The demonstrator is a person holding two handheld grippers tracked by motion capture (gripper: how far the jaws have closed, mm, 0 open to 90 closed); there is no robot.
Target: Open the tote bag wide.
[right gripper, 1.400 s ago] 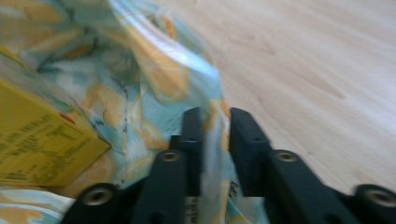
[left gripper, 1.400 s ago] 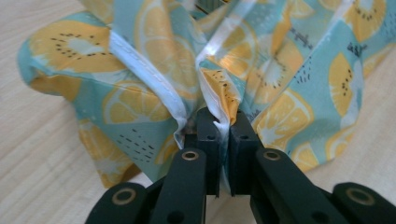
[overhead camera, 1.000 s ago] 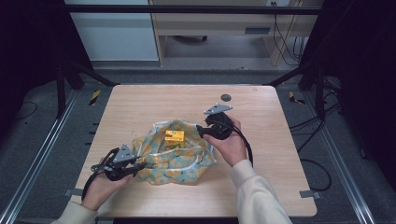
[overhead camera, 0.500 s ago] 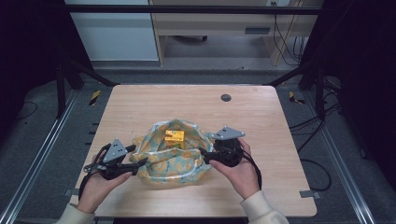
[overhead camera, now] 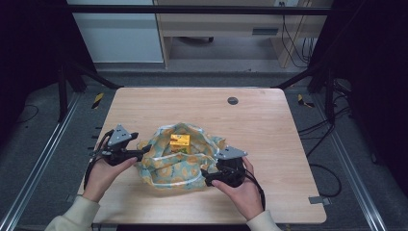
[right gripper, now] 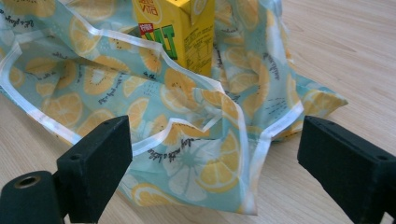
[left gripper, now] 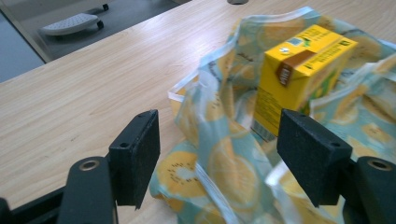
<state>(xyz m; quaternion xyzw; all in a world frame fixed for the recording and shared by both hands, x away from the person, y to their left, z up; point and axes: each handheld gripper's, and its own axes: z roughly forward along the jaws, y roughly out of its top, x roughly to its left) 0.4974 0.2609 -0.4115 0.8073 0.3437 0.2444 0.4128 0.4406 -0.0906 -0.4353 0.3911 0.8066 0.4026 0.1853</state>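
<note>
One wooden table (overhead camera: 269,130) | dark room | left claw (left gripper: 219,154) wide | right claw (right gripper: 212,172) wide

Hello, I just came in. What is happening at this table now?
A person sits at a wooden table with a two-jaw gripper in each hand. In the middle lies a crumpled cloth printed with lemon slices, and a yellow drink carton stands on it. The left gripper is at the cloth's left edge and the right gripper at its near right edge. Both have their jaws open with cloth between them, not yet clamped.
</note>
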